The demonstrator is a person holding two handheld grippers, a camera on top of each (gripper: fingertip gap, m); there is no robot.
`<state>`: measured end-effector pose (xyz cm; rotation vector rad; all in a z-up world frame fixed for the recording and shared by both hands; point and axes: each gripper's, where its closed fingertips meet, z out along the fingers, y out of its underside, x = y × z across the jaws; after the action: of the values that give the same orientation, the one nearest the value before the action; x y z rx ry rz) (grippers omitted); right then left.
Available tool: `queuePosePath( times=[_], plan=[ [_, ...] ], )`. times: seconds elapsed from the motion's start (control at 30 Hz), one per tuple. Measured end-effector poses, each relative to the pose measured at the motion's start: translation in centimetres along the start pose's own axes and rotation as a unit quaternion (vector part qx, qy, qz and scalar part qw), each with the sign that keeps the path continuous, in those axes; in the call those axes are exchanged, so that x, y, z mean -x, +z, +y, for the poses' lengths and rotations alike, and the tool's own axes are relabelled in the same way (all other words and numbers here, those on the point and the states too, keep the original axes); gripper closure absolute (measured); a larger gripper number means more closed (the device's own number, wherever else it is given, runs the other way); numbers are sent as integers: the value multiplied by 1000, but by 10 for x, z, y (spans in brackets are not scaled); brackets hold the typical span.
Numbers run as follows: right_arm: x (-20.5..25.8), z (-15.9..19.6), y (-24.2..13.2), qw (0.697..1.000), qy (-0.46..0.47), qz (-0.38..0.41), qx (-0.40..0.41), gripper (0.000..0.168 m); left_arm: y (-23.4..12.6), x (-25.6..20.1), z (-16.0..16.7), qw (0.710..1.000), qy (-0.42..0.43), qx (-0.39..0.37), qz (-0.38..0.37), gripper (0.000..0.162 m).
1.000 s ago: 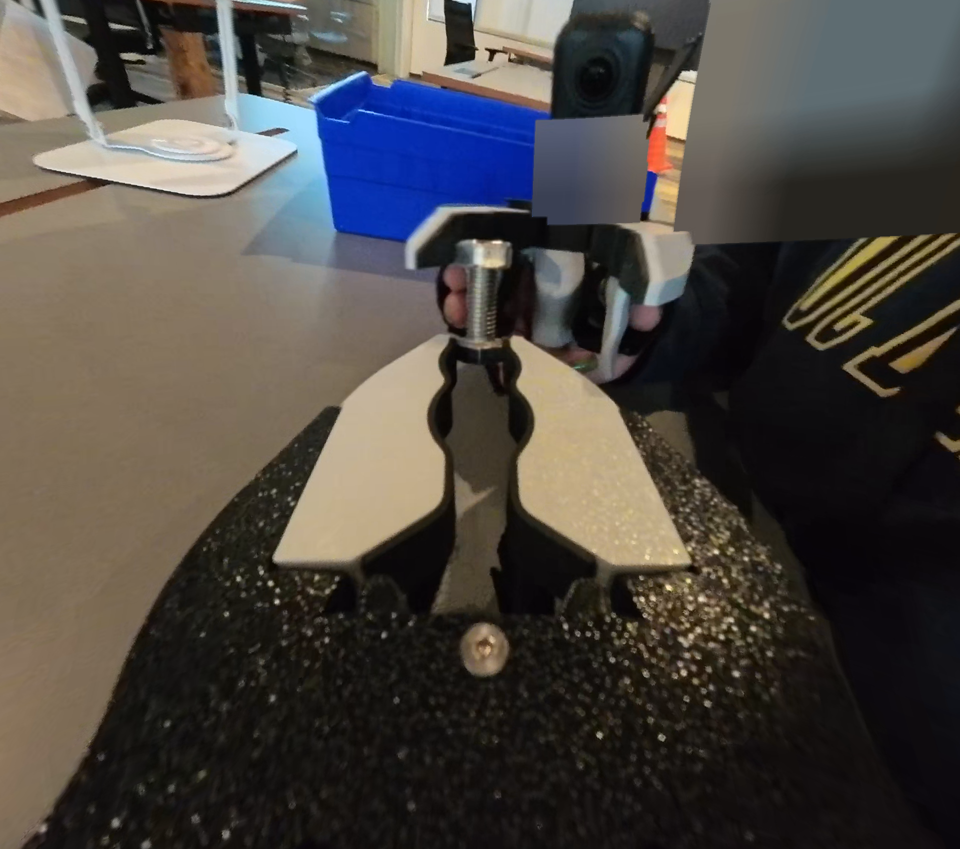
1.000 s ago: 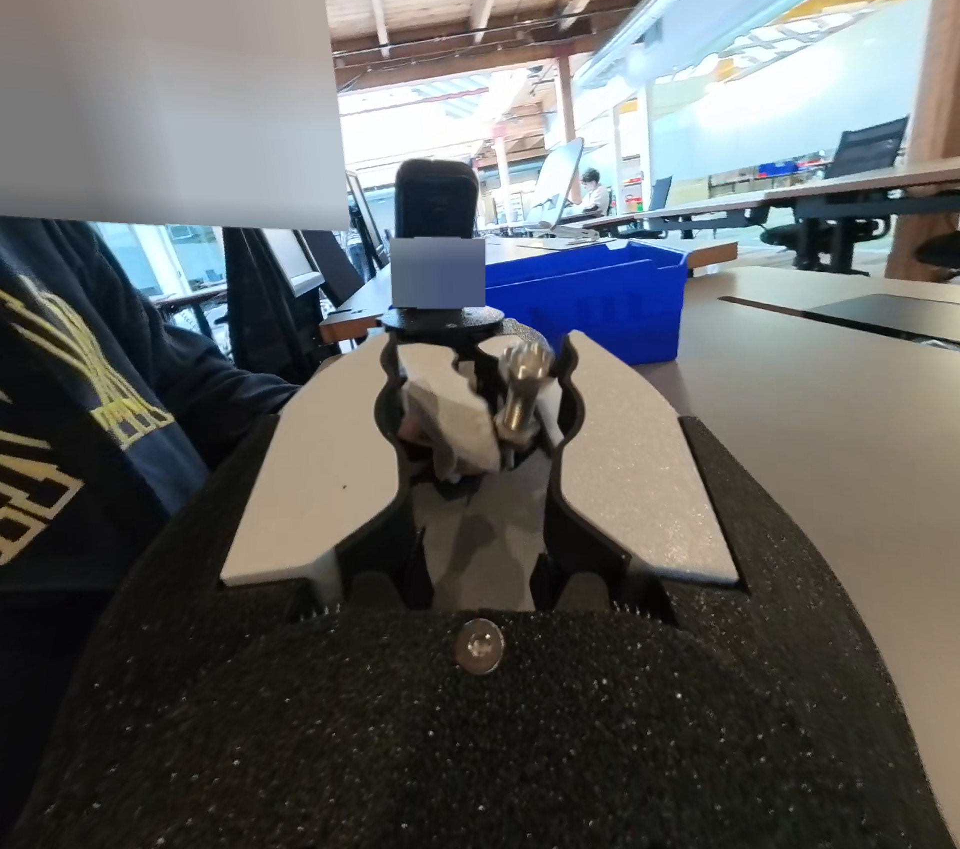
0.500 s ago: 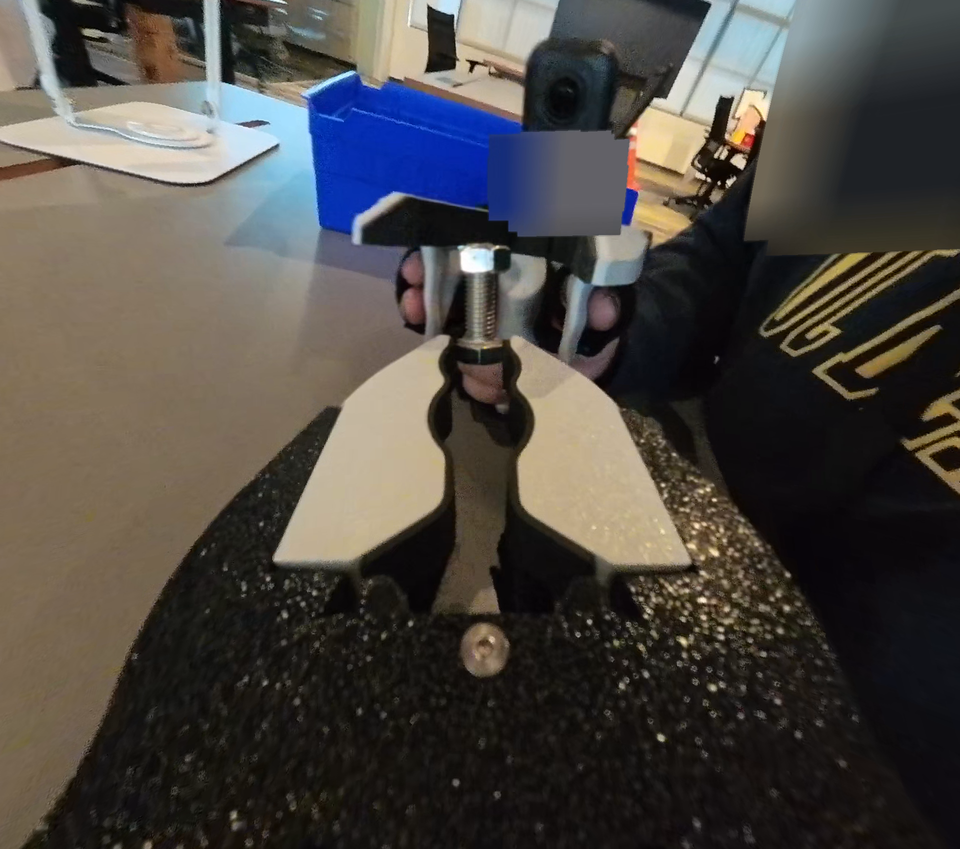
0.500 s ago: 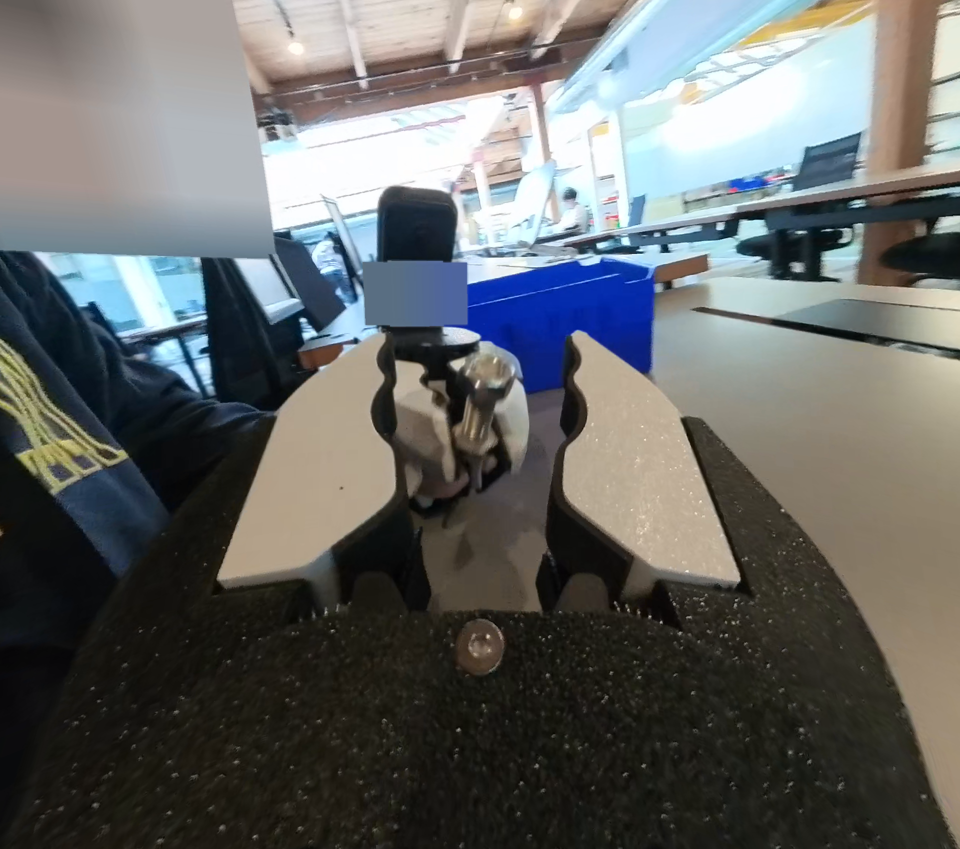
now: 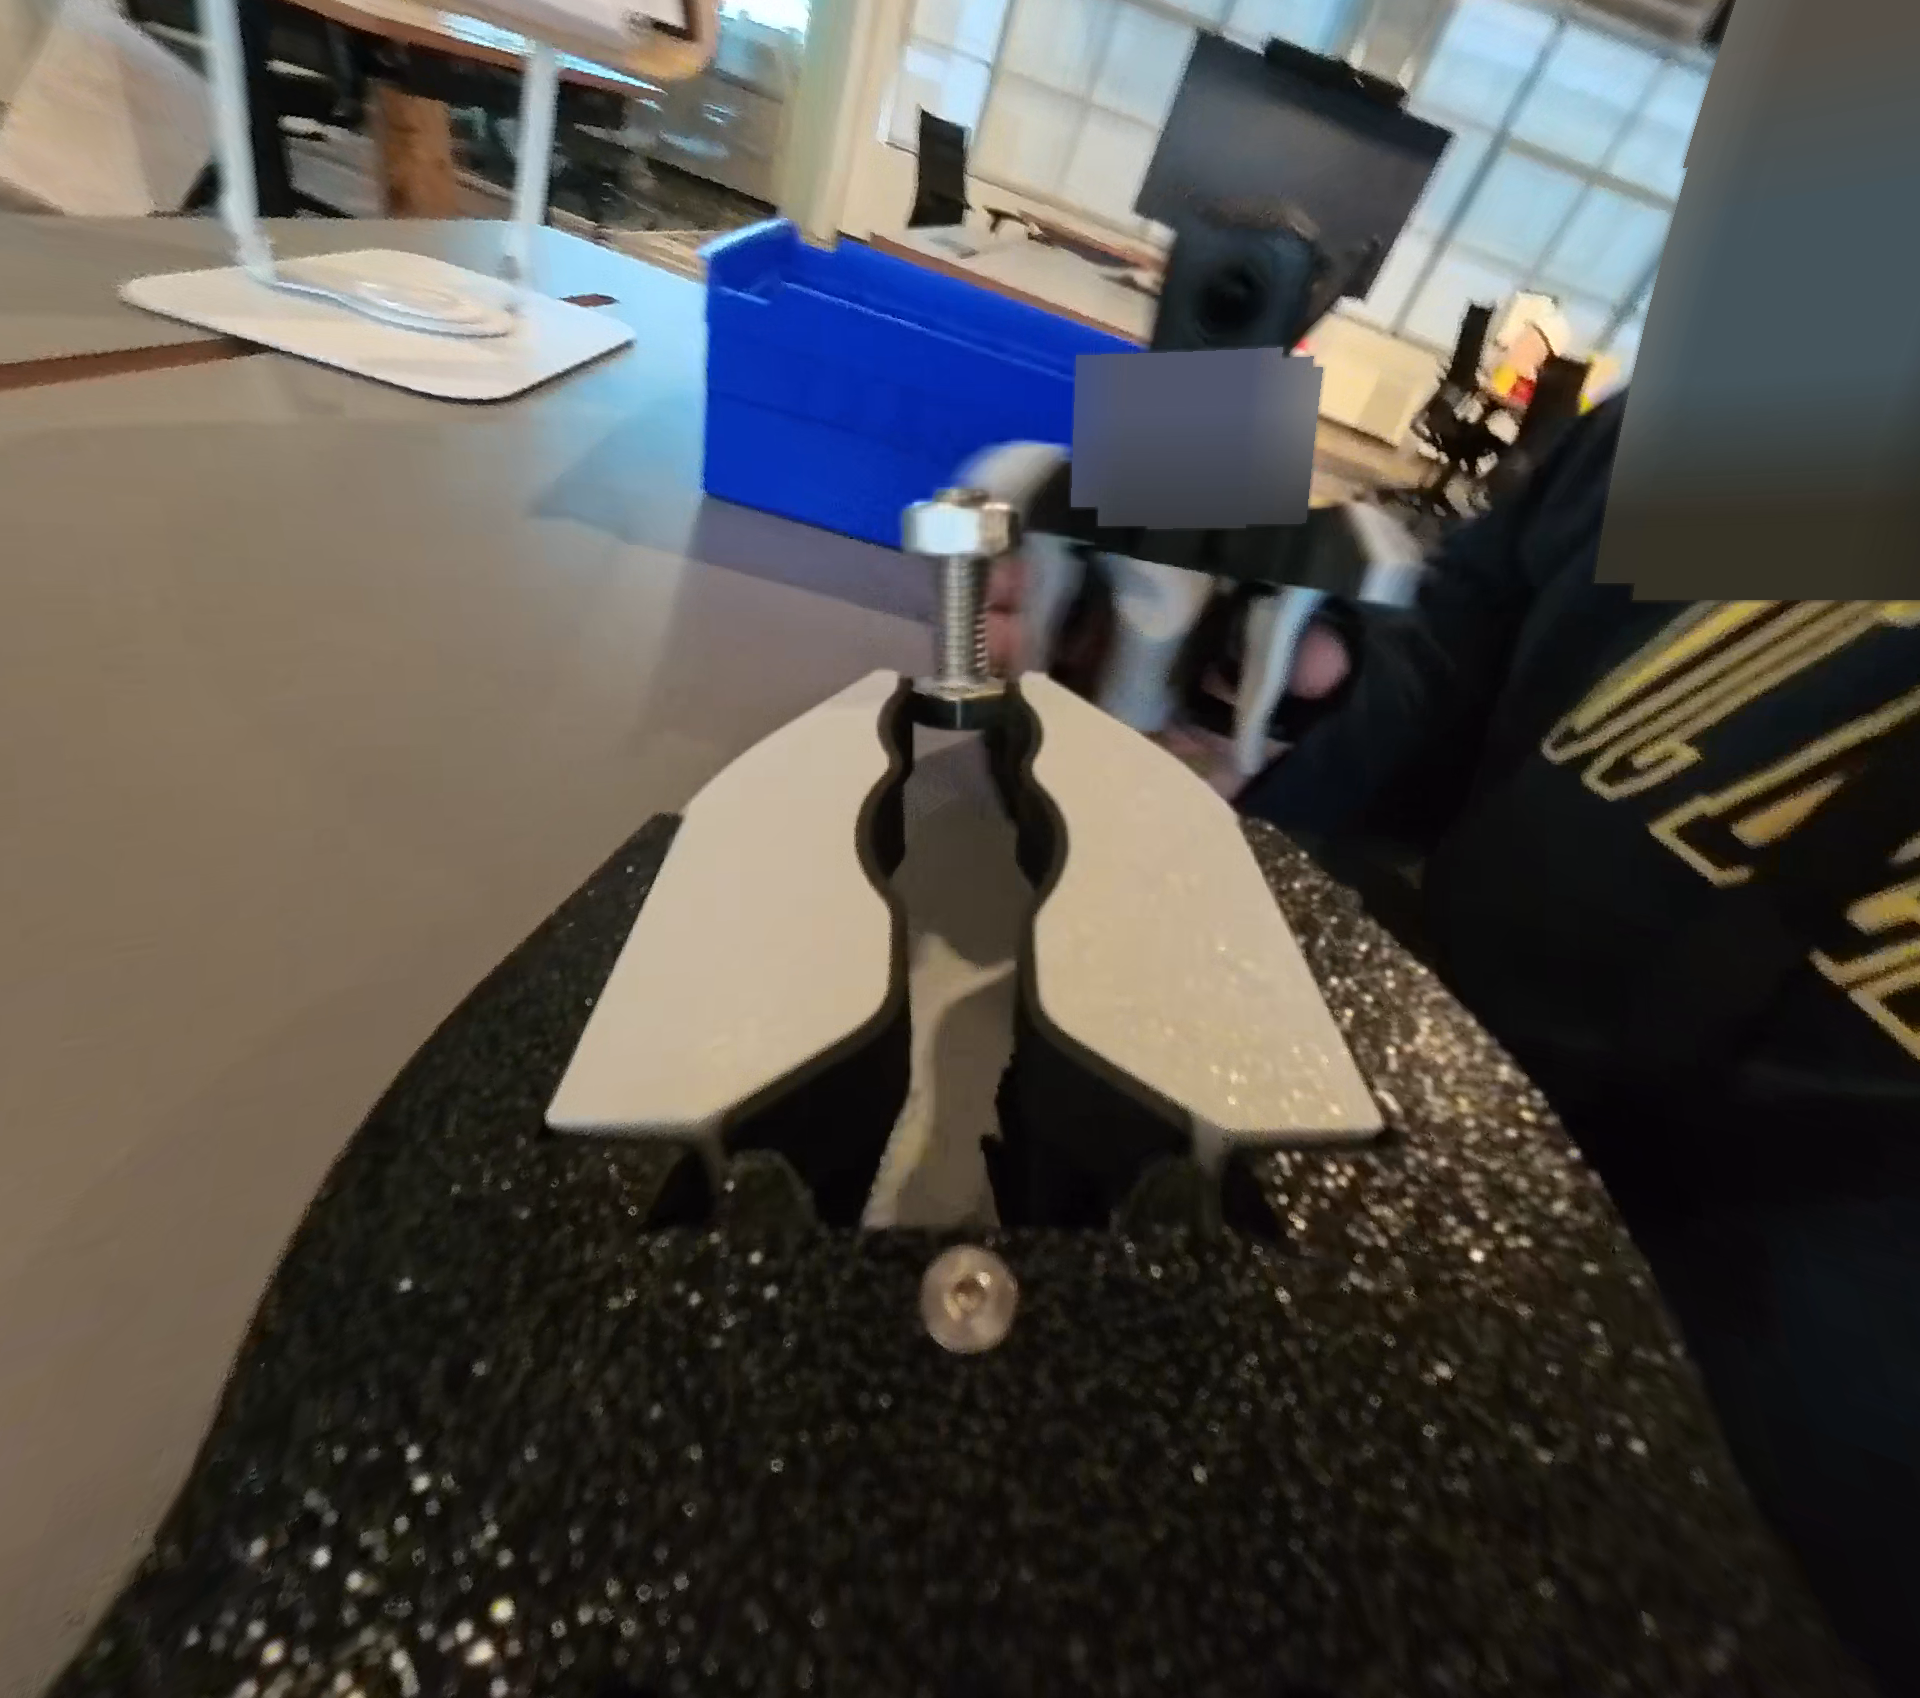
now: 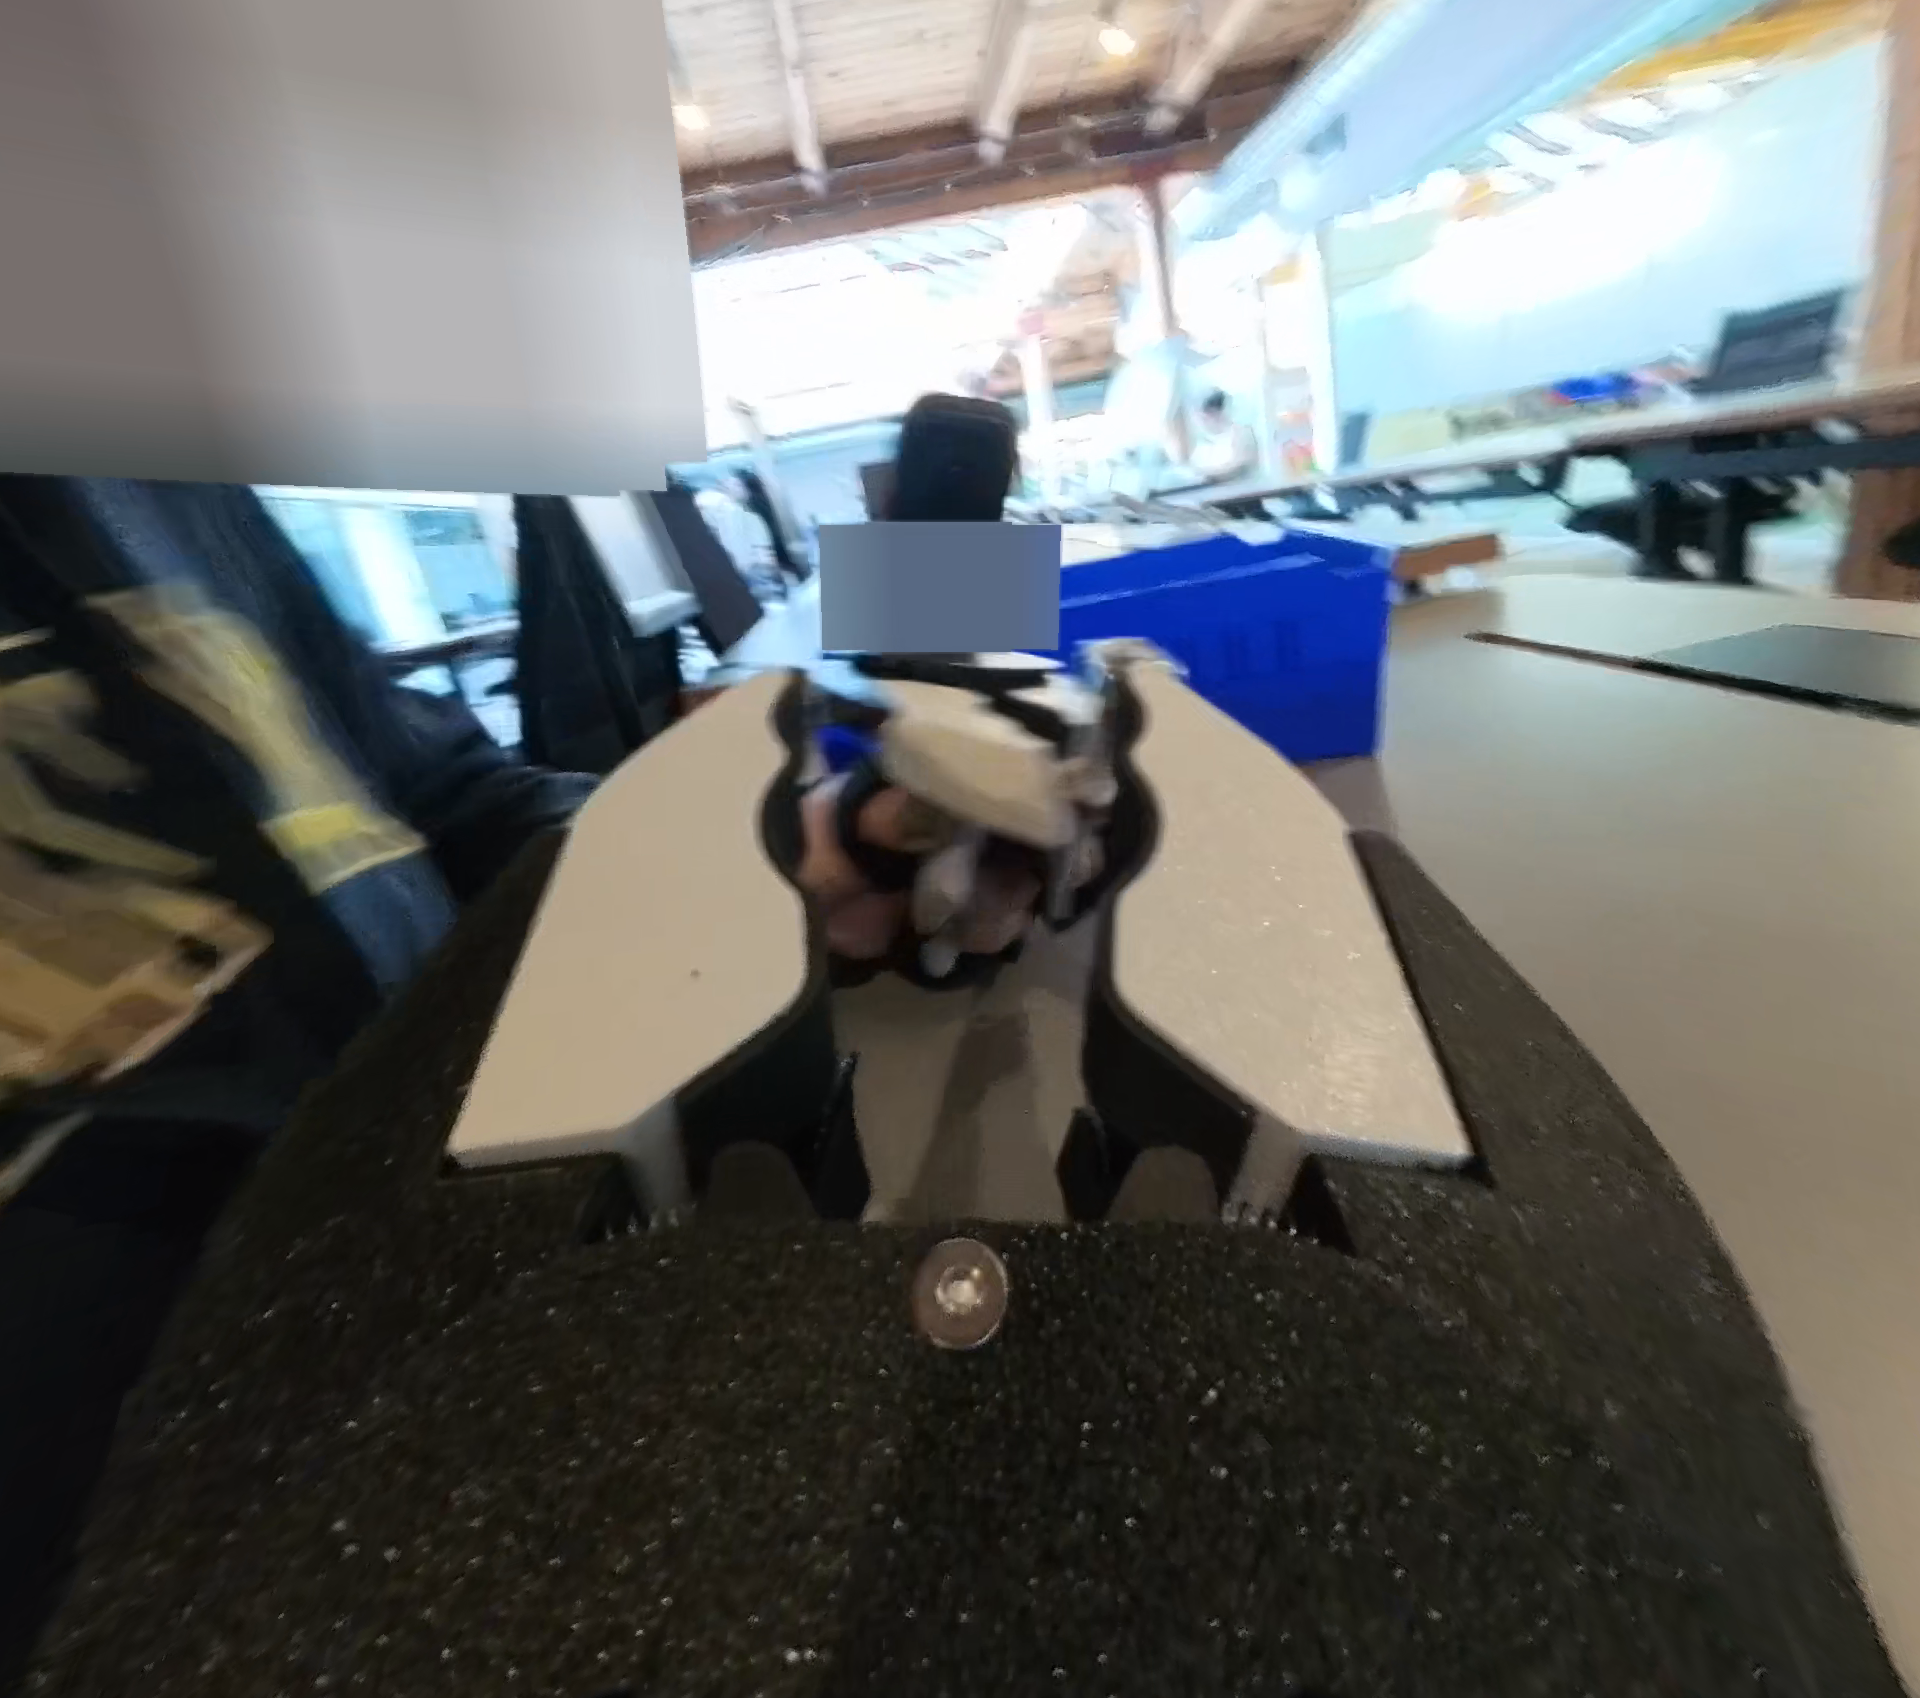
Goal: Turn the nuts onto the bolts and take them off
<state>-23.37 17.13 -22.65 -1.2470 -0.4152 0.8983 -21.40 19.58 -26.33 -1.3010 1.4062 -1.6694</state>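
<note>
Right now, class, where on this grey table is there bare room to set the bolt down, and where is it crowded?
Free: the wide table stretch left of the left gripper, bordered by the white stand base and blue bin; also tabletop right of the bin in the right wrist view. Crowded: around the bolt, where the right gripper faces it.

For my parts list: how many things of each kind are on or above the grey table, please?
Bolt: 1
Nut: 1
Blue bin: 1
White stand: 1
Hand-held gripper, left and right: 2
Total: 6
</note>
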Motion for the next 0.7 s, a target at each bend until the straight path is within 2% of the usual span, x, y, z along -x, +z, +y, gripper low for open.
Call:
queuePosePath(
  times=[0.03, 0.17, 0.27, 0.43, 0.57, 0.7],
  plan=[
    [6, -2, -5, 1000, -2, -5, -5, 118, 0, 1, 0, 1000, -6, -1, 3, 146],
    [0, -11, -18, 998, -19, 50, -33, 115, 1, -1, 1, 1000, -3, 6, 8, 146],
    [-15, -9, -11, 998, -2, 54, -17, 114, 3, -4, 4, 1000, 4, 17, 15, 146],
    [-29, 0, 12, 999, 22, 25, 17, 109, 7, -12, 10, 998, 20, 40, 32, 146],
    [-17, 12, 25, 998, 31, -32, 53, 111, 8, -13, 12, 998, 21, 48, 36, 146],
    [-10, 10, 24, 998, 13, -49, 45, 113, 7, -10, 11, 999, 13, 43, 29, 146]
  ],
)
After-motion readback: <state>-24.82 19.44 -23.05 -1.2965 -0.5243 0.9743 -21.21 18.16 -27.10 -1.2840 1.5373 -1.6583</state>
